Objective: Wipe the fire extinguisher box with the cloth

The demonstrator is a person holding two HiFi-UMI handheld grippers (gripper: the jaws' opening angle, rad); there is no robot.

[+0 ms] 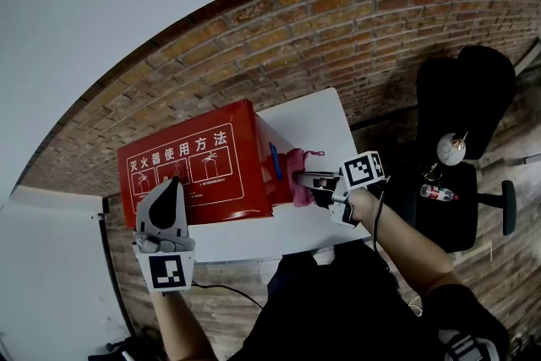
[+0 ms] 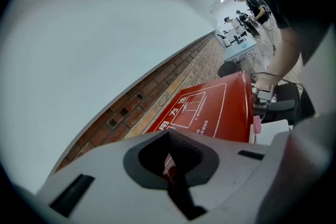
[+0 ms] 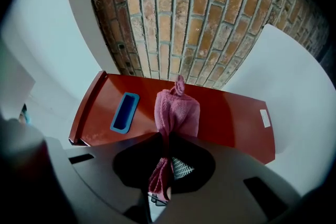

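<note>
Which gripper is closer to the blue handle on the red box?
Right. The right gripper, clamping the pink cloth, is beside the blue handle; the left gripper is by the printed face of the box.

One red fire extinguisher box (image 1: 190, 165), one pink cloth (image 1: 300, 175), one blue handle (image 1: 275, 161) and one white table (image 1: 321, 118) are counted at centre frame. Two grippers are seen, the left gripper (image 1: 175, 183) at lower left and the right gripper (image 1: 299, 179) at centre. One black chair (image 1: 465, 89) and one bottle (image 1: 438, 194) are counted at right.
</note>
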